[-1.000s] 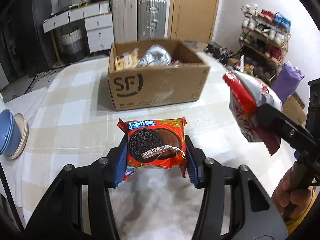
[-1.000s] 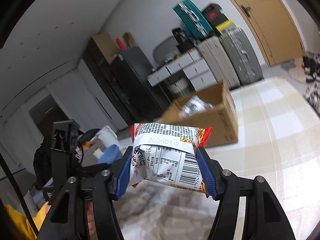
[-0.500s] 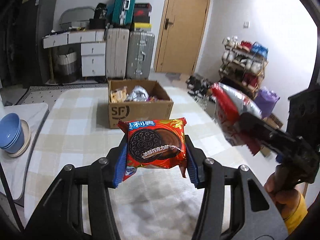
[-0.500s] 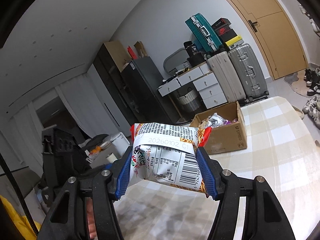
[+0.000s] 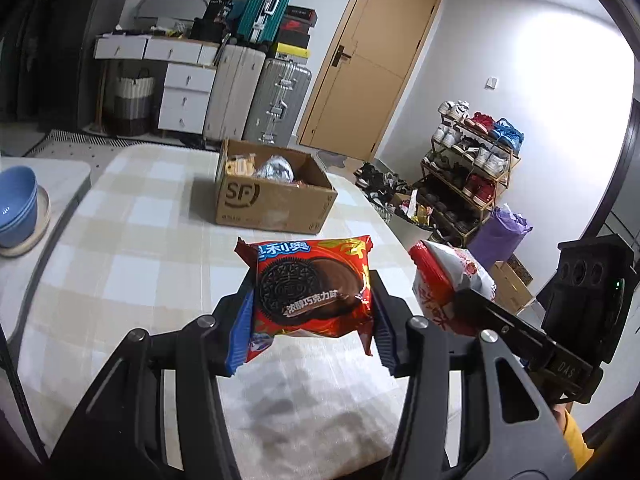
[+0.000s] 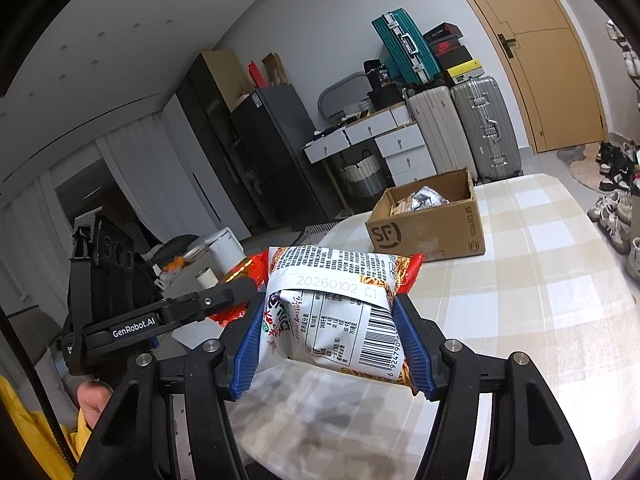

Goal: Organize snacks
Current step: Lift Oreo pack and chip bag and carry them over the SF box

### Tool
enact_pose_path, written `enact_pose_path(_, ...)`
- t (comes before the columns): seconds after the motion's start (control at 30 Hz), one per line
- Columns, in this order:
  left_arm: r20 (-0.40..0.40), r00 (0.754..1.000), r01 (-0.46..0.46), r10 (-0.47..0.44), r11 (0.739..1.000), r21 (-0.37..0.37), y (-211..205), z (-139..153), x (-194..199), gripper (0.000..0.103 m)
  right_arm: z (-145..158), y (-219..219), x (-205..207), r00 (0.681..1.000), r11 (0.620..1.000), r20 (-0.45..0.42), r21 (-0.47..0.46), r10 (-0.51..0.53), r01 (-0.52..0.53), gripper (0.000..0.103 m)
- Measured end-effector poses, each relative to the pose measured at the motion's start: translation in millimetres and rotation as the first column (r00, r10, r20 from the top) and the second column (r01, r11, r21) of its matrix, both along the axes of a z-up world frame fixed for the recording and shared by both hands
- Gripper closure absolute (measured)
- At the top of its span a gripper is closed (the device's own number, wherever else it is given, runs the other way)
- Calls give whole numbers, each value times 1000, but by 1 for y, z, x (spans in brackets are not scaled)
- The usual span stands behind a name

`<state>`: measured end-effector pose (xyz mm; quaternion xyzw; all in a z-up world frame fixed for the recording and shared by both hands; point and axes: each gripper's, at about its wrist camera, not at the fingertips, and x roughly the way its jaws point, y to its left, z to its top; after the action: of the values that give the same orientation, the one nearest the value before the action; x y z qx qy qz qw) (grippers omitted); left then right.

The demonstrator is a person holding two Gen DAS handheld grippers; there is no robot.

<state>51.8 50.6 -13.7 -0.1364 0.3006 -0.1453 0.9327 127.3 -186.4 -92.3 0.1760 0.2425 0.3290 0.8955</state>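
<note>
Oreo packet (image 5: pixel 310 290) clamped in left gripper (image 5: pixel 310 320), noodle packet (image 6: pixel 334 320) clamped in right gripper (image 6: pixel 332 344); both held above checked bench (image 5: pixel 140 240). Cardboard box (image 5: pixel 272 196), part-filled, now seen well farther off than second ago: both packets drawn back and raised, apparently away from box. Drop-off not yet made; destination unclear.

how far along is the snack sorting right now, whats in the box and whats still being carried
Partly done: the cardboard box on the checked tablecloth already holds a few packets, a silver one on top. In hand: the left gripper clamps a red Oreo pack, and the right gripper clamps a white noodle-snack pack. Both are held in the air short of the box. Left: dropping both in. No other loose snacks show on the table.
</note>
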Motion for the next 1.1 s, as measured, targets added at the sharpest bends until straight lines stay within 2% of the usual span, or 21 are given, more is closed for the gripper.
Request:
enact_pose_path(0.33, -26, 1000, 0, 0, 1000, 7, 0, -16, 2, 55, -2, -2, 3, 1000, 1000, -24, 9, -7, 7, 40)
enact_pose_path(0.5, -44, 999, 0, 1, 1000, 21, -5, -32, 18, 55, -7, -1, 12, 999, 1000, -44, 12, -10, 10, 40)
enact_pose_path(0.9, -78, 997, -24, 28, 998, 54, 1, -59, 95, 55, -11, -6, 53, 999, 999, -41, 2, -32, 32, 40)
enact_pose_path(1.1, -63, 997, -33, 38, 996, 88, 4, -53, 138, 55, 3, -9, 84, 999, 1000, -13, 0, -30, 30, 40)
